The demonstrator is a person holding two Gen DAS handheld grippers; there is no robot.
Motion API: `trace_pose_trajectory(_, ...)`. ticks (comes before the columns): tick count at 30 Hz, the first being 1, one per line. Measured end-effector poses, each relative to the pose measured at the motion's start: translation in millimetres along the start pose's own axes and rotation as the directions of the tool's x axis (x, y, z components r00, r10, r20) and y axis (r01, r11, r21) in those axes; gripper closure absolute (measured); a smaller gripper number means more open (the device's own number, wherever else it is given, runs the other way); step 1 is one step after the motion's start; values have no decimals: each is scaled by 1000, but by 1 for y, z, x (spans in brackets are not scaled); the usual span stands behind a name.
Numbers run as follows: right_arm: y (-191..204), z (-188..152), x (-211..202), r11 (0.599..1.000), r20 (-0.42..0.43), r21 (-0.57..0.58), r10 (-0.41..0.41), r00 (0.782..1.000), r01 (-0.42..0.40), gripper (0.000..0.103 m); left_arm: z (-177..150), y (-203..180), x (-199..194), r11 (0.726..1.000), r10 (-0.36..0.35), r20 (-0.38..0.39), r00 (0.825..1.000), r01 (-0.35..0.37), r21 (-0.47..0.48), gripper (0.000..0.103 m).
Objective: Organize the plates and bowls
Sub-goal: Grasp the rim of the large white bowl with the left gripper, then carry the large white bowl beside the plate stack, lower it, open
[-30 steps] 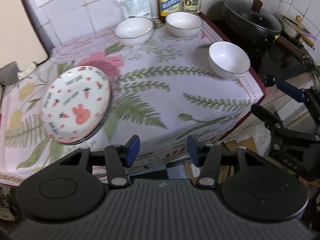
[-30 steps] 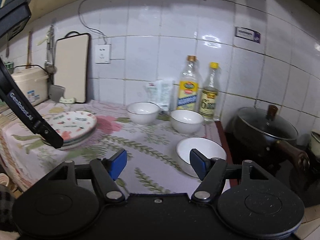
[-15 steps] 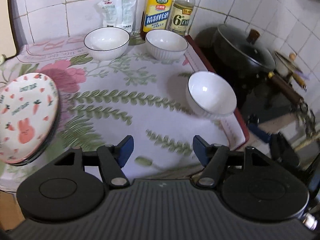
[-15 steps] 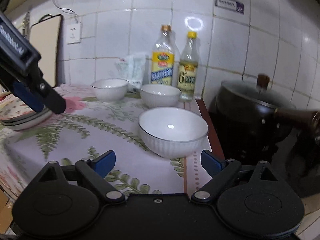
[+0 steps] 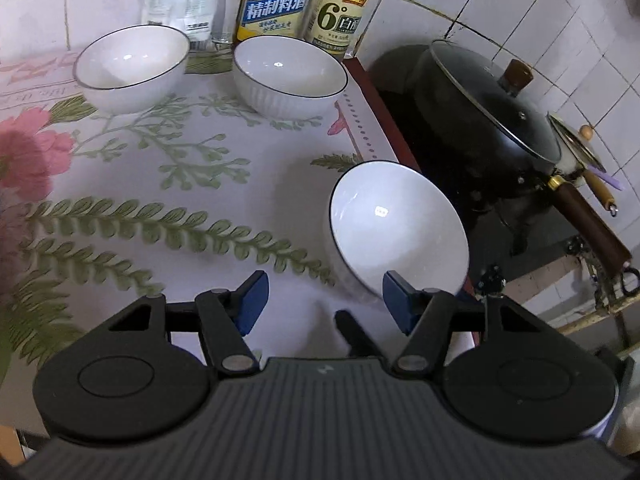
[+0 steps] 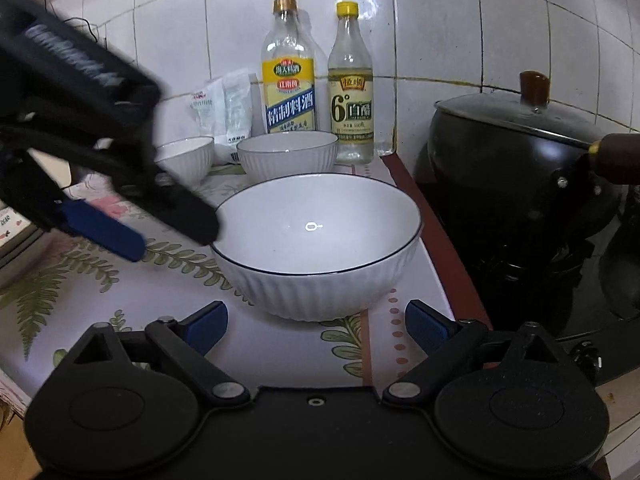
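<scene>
A: What are we failing to make out?
B: The left tongs (image 6: 120,236) are blurring across the right view, hiding part of the far-left bowl (image 6: 186,156); their printed lettering is unreadable.

A: What writing are we reading?
B: A "6°" on the vinegar bottle (image 6: 351,108), beside the yellow-labelled bottle (image 6: 289,92).

A: And the tongs?
B: Both are gaping wide, gripping nothing. The right tongs (image 6: 316,326) are facing the nearest bowl (image 6: 316,240) at the table (image 5: 180,184) edge, beside the black wok (image 6: 520,168).
</scene>
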State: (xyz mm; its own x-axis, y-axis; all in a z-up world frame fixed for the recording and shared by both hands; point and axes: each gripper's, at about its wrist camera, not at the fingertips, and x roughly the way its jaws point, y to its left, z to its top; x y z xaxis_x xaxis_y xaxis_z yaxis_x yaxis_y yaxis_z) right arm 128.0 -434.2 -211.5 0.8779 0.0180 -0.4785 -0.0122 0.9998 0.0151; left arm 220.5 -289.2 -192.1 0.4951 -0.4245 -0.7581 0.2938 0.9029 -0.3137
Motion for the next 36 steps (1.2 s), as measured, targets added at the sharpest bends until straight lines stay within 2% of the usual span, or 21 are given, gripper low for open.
trace_pose_trajectory(6,3,6,7,1000,34,-13,-3,999,4,5,4,-4,24,999,32,-7,999,-32,10,56)
trace_pose_trajectory(8,2,6,9,1000,38,-8,-8,999,9,5,6,-2,28,1000,29,-9,1000,-29,-2,57)
trace_pose_trajectory(10,1,5,9,1000,43,-3,-7,999,7,5,6,0,30,1000,15,-6,1000,-15,-10,64)
trace_pose_trajectory(14,2,5,9,1000,44,2,-10,999,10,5,6,-5,30,1000,-5,-7,1000,5,9,83)
trace_pose_trajectory(20,2,11,6,999,9,53,7,1000,-7,5,5,-13,22,997,24,-26,999,-22,73,84)
trace_pose_trajectory(24,13,12,-4,1000,9,30,7,1000,-8,5,2,-13,11,995,51,-36,998,-47,92,84)
trace_pose_trajectory(30,31,9,-20,999,29,50,14,999,-16,5,-5,-7,-9,994,87,-43,995,-83,78,84)
trace_pose_trajectory(36,51,14,-35,999,42,14,30,999,-30,5,-10,3,-33,992,103,-35,994,-101,69,84)
